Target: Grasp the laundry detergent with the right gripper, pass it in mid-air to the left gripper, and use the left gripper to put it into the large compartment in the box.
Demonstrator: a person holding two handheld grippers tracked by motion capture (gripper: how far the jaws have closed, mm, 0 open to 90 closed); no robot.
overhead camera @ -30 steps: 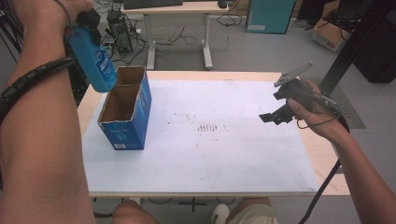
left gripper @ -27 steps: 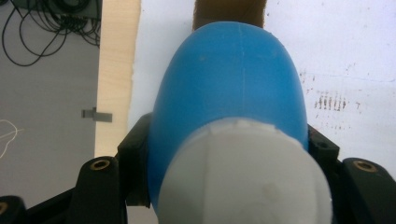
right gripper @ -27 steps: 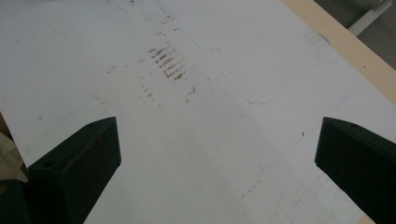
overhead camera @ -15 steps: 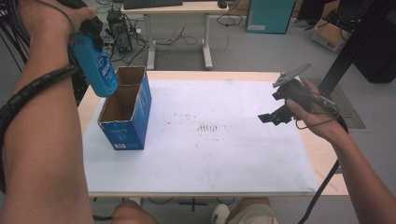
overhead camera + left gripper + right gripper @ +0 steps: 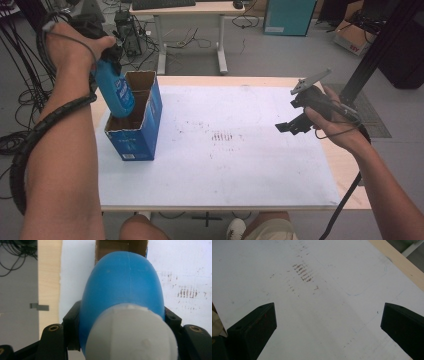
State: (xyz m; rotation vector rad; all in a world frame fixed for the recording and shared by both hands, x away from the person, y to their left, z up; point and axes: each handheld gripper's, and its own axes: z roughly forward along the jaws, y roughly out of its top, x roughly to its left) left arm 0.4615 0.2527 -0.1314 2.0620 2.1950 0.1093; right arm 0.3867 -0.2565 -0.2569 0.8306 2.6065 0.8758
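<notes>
A blue bottle [image 5: 115, 91] with a white cap [image 5: 131, 333] hangs bottom-down in the mouth of an open blue cardboard box [image 5: 135, 135] at the table's left. My left gripper [image 5: 107, 52] is shut on the bottle's upper part, just above the box. The left gripper view looks down the bottle [image 5: 122, 287] into the brown inside of the box [image 5: 121, 246]. Over the right side of the table my right gripper [image 5: 289, 125] hovers open, its jaws wide apart with nothing between them, above the white sheet [image 5: 319, 315].
A white paper sheet [image 5: 230, 150] with dark smudges [image 5: 222, 136] covers the wooden table [image 5: 345, 170]. Beyond the table stand a desk [image 5: 190, 7], cables, a teal cabinet [image 5: 287, 17] and a black post [image 5: 380, 45] at the right.
My left gripper has lowered the blue bottle to the right, from above the box's left edge into its opening. The right gripper has stayed in place.
</notes>
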